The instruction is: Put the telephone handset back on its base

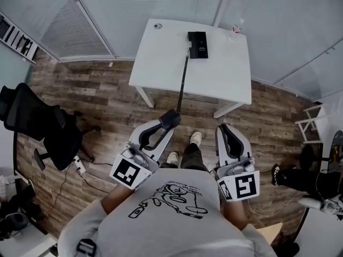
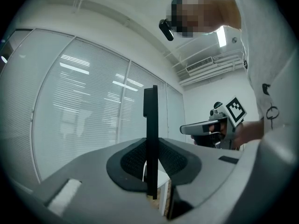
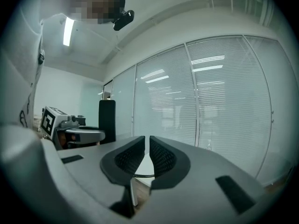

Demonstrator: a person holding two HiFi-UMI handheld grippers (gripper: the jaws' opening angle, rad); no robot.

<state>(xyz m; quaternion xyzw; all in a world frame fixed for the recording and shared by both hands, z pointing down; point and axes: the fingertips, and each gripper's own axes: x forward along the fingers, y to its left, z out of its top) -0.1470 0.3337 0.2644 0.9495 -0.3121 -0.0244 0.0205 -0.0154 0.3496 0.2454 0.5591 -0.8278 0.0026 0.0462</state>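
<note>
Over the wood floor (image 1: 107, 98), short of the white table (image 1: 225, 74), black slab-like telephone handset (image 1: 170, 119) clamped in left gripper (image 1: 167, 123), thin and edge-on between its pads, dark cord (image 1: 184, 82) running to black base (image 1: 197, 44) on the table, right gripper (image 1: 225, 130) jaws nearly together, empty.

This is an office. Glass walls (image 1: 289, 20) hung with slatted blinds (image 1: 155, 4) close off the far side. A white desk (image 1: 161, 63) with a telephone (image 1: 197, 44) stands before them on a wood floor (image 1: 96, 95), and a black swivel chair (image 1: 32, 119) sits at the left.
</note>
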